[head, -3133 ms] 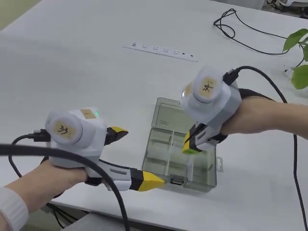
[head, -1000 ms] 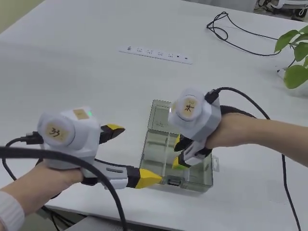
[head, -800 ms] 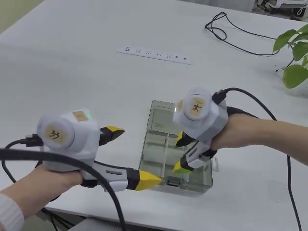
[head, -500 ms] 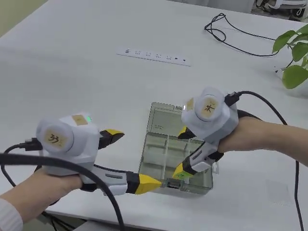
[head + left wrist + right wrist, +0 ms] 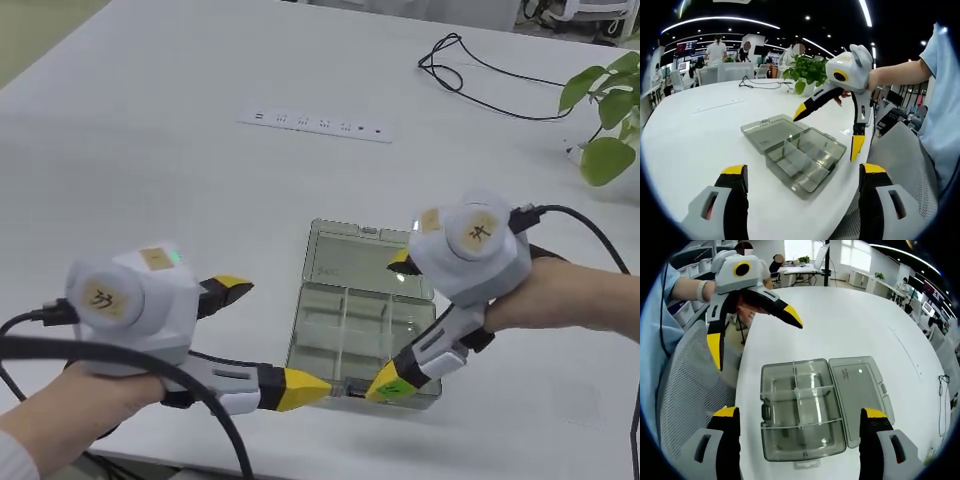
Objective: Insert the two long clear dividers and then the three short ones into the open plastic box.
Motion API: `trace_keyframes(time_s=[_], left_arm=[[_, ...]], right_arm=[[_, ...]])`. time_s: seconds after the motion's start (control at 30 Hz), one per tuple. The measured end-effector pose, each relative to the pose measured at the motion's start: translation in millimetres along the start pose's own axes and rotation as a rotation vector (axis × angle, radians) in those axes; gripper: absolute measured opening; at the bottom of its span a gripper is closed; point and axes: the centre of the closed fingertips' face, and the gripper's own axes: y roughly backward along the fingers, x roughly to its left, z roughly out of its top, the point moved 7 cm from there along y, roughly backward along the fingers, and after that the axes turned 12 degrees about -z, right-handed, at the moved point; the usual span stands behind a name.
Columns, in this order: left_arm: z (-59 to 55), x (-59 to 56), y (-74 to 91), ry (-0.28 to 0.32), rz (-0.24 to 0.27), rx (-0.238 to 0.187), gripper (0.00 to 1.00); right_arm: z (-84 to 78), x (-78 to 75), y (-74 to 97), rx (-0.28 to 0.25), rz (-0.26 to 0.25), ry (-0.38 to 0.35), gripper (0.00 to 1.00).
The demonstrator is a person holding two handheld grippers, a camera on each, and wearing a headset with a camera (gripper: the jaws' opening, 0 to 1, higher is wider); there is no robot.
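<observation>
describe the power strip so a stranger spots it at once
On the white table, look beyond the open plastic box. The power strip lies there: a long, flat white bar with dark slots, unlike the looped black cable farther right.

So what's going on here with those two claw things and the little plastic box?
A person at a white table holds a gripper in each hand. The left gripper and the right gripper are both open and hold nothing, poised on either side of an open plastic box. Its lid lies flat on the far side, and clear dividers stand inside, splitting it into compartments. I can't count for sure how many are fitted.
</observation>
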Motion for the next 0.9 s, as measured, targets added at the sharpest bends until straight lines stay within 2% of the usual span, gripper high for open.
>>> trace_keyframes(time_s=[0.17, 0.4, 0.5, 0.8, 0.9], left_arm=[[0.8, 0.2, -0.4, -0.001, 0.003, -0.002, 0.94], [3.1, -0.8, -3.5, -0.006, -0.003, 0.000, 0.94], [4.7, -0.5, -5.1, -0.009, -0.005, 0.000, 0.94], [4.9, -1.1, -8.9, -0.012, -0.015, 0.006, 0.93], [6.1, -2.2, -11.1, -0.014, -0.021, 0.008, 0.93]], right_arm=[[-15.1, -9.4, 18.6, -0.008, -0.043, -0.049, 1.00], [-54.6, -19.6, 46.8, 0.030, -0.104, -0.101, 1.00], [-70.6, -17.0, 58.2, 0.054, -0.129, -0.125, 1.00], [-106.5, -18.3, 83.5, 0.081, -0.179, -0.184, 0.98], [-123.5, -17.9, 90.4, 0.109, -0.195, -0.195, 0.94]])
